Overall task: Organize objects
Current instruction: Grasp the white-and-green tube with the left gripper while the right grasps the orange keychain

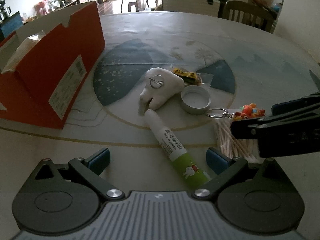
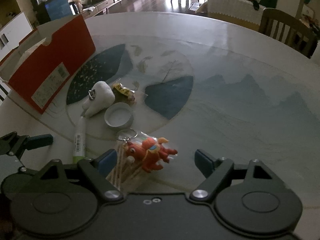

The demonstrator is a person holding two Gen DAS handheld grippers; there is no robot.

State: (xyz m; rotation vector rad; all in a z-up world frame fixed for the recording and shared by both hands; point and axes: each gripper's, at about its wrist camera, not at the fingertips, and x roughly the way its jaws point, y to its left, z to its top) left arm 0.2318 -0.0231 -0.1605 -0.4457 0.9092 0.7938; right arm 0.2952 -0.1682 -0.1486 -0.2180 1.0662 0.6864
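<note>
Trouble I feared: with both my grippers, left (image 1: 158, 158) and right (image 2: 156, 158), spread wide and empty, the glue tube (image 1: 174, 146) between the left fingers could roll, missing the orange box (image 1: 60, 70)

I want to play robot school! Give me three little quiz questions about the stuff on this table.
1. True or false: the red box has its lid shut.
2. Which thing touches the tip of the glue pen? A) round lid B) plush tooth C) snack packet
3. Fill in: the horse keychain lies on a bundle of cotton ______.

Key
1. False. It is open on top.
2. B. The tip meets the plush tooth; the round lid and snack packet sit apart from it.
3. Swabs. Both the left gripper and right gripper are open and hold nothing.
</note>
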